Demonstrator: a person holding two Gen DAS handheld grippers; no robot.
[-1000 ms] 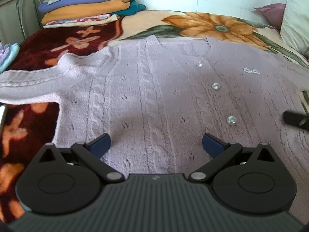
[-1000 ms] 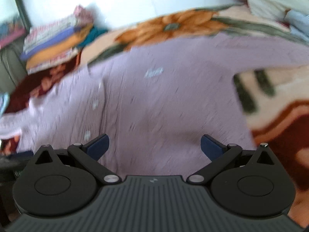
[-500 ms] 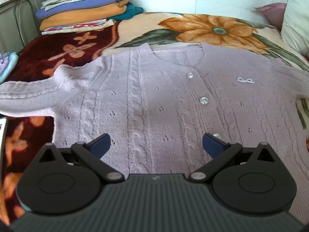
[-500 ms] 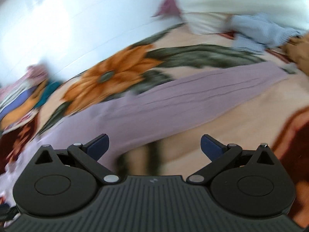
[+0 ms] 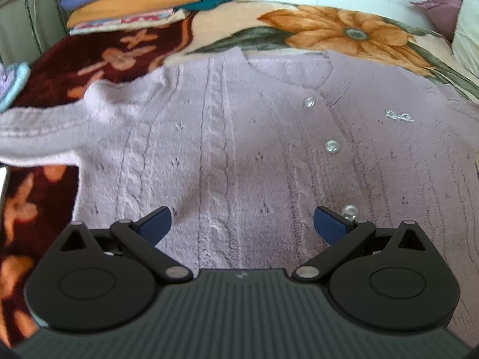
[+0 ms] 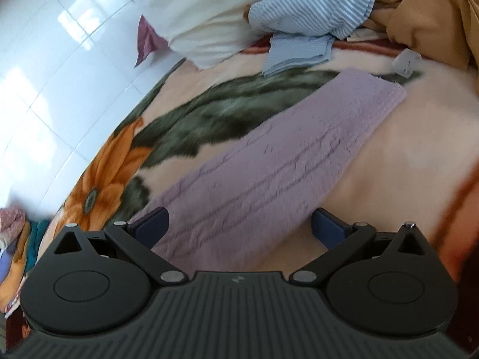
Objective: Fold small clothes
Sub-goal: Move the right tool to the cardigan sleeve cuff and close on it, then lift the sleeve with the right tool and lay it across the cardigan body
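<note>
A soft purple cardigan [image 5: 239, 137] is lying flat on the bed, front side up, on top of a blanket [image 5: 344, 30] with a big orange flower on it. Shiny round buttons [image 5: 331, 146] are running down its front in a line. A little silver bow [image 5: 399, 116] is sitting on the chest part, to the side of the buttons. One sleeve [image 5: 45, 131] is stretching out toward the left edge of the bed.

The left hand-held gripper [image 5: 242, 224] is hanging over the lower part of the cardigan. Its two blue fingers [image 5: 155, 223] are spread wide apart, and nothing is between them.

The right hand-held gripper [image 6: 239, 226] is hanging over the other sleeve [image 6: 269, 161], which is lying straight out toward the right side of the bed. Its fingers [image 6: 151, 224] are also spread wide and are holding nothing. I cannot tell if they are touching the sleeve.

A stack of folded clothes [image 5: 134, 0] is sitting at the far left corner of the bed, by the wall. A white pillow [image 6: 203, 21], a blue striped cloth [image 6: 314, 9] and a brown cloth [image 6: 434, 18] are lying in a heap near the end of the sleeve, apart from it.
</note>
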